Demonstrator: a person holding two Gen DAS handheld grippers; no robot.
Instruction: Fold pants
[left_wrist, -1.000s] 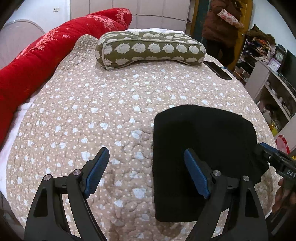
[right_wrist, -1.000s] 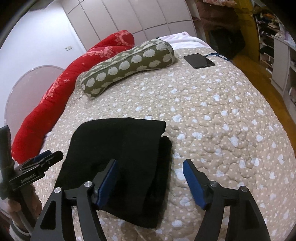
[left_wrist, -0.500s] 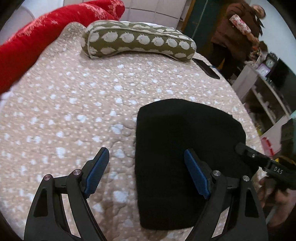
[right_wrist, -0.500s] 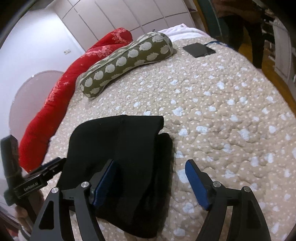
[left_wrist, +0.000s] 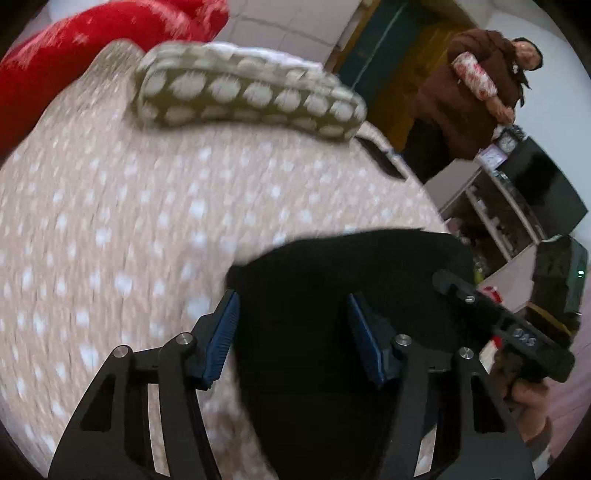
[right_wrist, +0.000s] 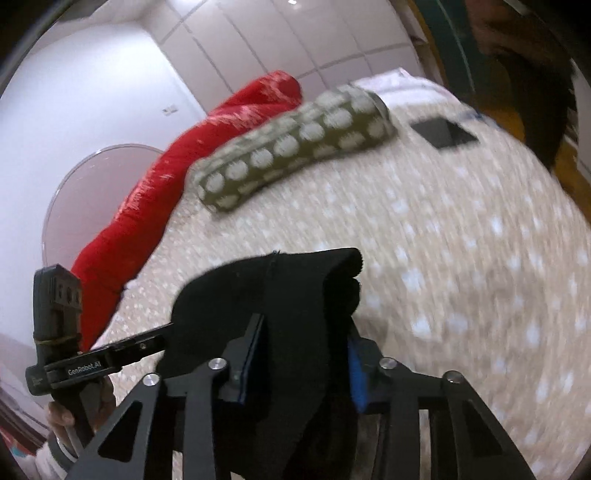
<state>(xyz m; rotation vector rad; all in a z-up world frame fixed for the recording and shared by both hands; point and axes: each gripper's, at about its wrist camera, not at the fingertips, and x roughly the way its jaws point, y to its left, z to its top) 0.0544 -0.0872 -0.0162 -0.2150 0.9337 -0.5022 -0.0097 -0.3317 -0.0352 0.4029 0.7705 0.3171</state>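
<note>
The folded black pants (left_wrist: 332, 280) lie on the spotted beige quilt (left_wrist: 110, 221) near its front edge. My left gripper (left_wrist: 291, 338) has its blue pads either side of the bundle's left part, jaws narrowed, seemingly clamped on the thick fabric. In the right wrist view my right gripper (right_wrist: 301, 354) is shut on the right side of the pants (right_wrist: 280, 288), with the stacked layers bulging up between its pads. Each gripper shows in the other's view: the right one (left_wrist: 491, 325) and the left one (right_wrist: 110, 360).
An olive spotted bolster pillow (left_wrist: 243, 96) and a red blanket roll (left_wrist: 74, 55) lie at the far side of the bed. A dark phone (right_wrist: 443, 133) rests on the quilt. A person in brown (left_wrist: 469, 92) stands by shelves (left_wrist: 498, 206) to the right.
Both grippers moved in onto the pants and narrowed from wide open. The right one closed on the right side of the folded bundle, the left one on its left part. The views are motion-blurred.
</note>
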